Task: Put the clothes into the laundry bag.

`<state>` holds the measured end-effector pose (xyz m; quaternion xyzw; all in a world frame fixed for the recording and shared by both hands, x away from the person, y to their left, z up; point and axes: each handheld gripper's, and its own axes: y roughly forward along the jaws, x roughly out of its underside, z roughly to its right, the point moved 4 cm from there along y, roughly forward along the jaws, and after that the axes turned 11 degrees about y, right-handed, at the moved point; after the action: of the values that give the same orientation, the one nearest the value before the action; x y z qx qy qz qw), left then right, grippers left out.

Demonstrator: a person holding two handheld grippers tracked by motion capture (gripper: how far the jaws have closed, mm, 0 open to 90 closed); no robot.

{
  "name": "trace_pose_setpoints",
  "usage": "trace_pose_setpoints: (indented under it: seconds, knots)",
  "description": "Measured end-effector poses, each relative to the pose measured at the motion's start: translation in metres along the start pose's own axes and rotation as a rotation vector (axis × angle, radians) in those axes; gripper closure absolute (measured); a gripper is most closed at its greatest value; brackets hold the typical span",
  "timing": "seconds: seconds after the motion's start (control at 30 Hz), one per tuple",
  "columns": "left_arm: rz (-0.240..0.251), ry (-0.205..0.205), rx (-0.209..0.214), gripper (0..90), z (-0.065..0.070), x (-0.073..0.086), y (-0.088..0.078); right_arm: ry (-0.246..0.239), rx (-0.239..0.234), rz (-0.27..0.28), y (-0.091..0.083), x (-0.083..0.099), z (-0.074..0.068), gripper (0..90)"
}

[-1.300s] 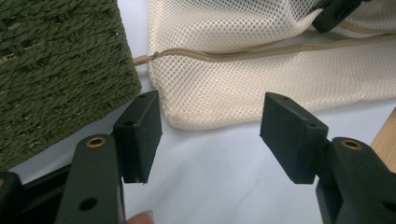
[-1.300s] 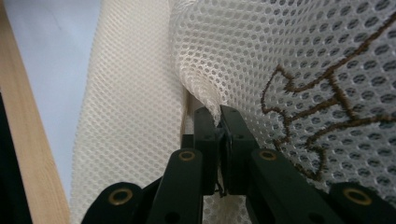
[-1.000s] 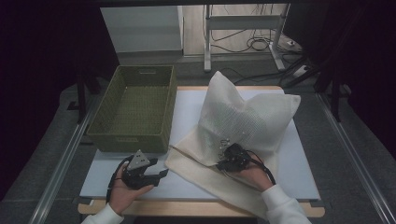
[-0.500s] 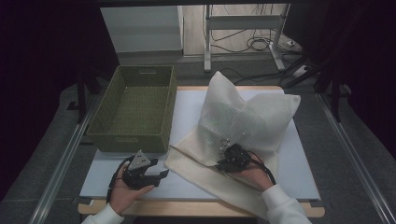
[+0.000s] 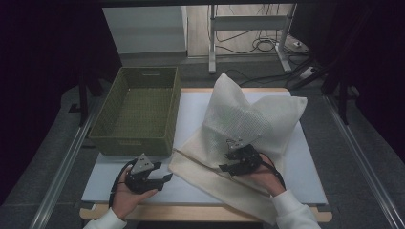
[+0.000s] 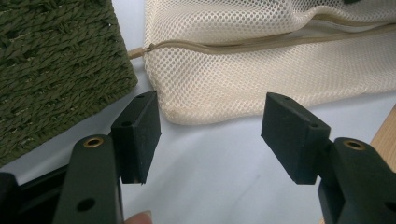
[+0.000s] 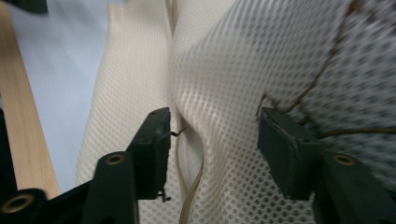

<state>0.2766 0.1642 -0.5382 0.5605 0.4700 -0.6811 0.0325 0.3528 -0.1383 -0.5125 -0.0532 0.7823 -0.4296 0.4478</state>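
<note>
Directly ahead of the right gripper [image 5: 237, 161] lies the cream mesh bag [image 5: 248, 124], fine honeycomb weave, half crumpled: its far part puffs up into two peaks, its near part lies flat on the white table [image 5: 305, 176]. A tan zipper [image 6: 261, 42] runs along the flat part, its pull end poking out toward the basket. Right gripper's jaws have just been opening; they now stand apart over a raised fold of mesh, the fabric between them but not pinched. A thin dark thread hangs at one pad.

Left gripper [image 5: 155, 179], held in the left hand [image 5: 126, 193], jaws wide with nothing between, bare table beneath. Bag's near corner sits just beyond its tips, basket corner off to one side.

Edges: wooden table rim close behind both grippers; open white surface between them and to the outer side of the right one.

Green woven basket [image 5: 102, 126] beyond the left gripper, just beside the bag, nothing inside.
</note>
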Motion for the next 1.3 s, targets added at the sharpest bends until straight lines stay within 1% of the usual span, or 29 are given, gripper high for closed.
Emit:
trace_pose_setpoints:
  seconds: [0.13, 0.17, 0.27, 0.4, 0.57, 0.67, 0.77, 0.9, 1.03, 1.13, 1.3]
  knots:
    - [0.002, 0.0, -0.004, 36.1, -0.001, 0.0, 0.0, 0.0, -0.001, 0.057, -0.008, -0.004, 0.0, 35.7]
    - [0.003, -0.002, -0.005, 35.8, -0.001, 0.0, 0.0, 0.007, -0.003, 0.067, -0.01, -0.005, -0.001, 35.0]
    - [0.008, -0.005, -0.01, 35.0, -0.002, -0.001, -0.001, 0.007, -0.006, 0.096, -0.012, -0.006, -0.002, 31.9]
    - [0.014, -0.013, -0.016, 34.1, -0.004, -0.001, -0.001, 0.002, 0.004, 0.132, -0.014, -0.008, -0.004, 28.8]
    - [0.009, -0.019, -0.012, 33.9, -0.006, 0.0, 0.0, 0.01, 0.007, 0.145, -0.015, -0.009, -0.005, 27.2]
    - [0.028, -0.044, 0.016, 33.6, -0.006, -0.001, -0.001, 0.012, 0.009, 0.154, -0.016, -0.01, -0.006, 26.5]
    - [0.038, -0.048, 0.011, 33.6, -0.007, -0.003, -0.001, 0.022, 0.009, 0.163, -0.018, -0.01, -0.006, 25.6]
    - [0.032, -0.048, 0.011, 33.5, -0.008, -0.003, 0.001, 0.03, 0.022, 0.187, -0.022, -0.011, -0.005, 24.8]
    - [0.035, -0.043, -0.005, 33.2, -0.009, -0.002, -0.001, 0.038, 0.024, 0.217, -0.024, -0.011, -0.004, 23.7]
    - [0.042, -0.044, -0.018, 33.1, -0.011, -0.001, -0.004, 0.038, 0.04, 0.236, -0.026, -0.01, -0.003, 23.8]
    - [0.044, -0.05, -0.04, 32.4, -0.014, 0.001, -0.007, 0.057, 0.073, 0.282, -0.035, -0.004, 0.001, 23.9]
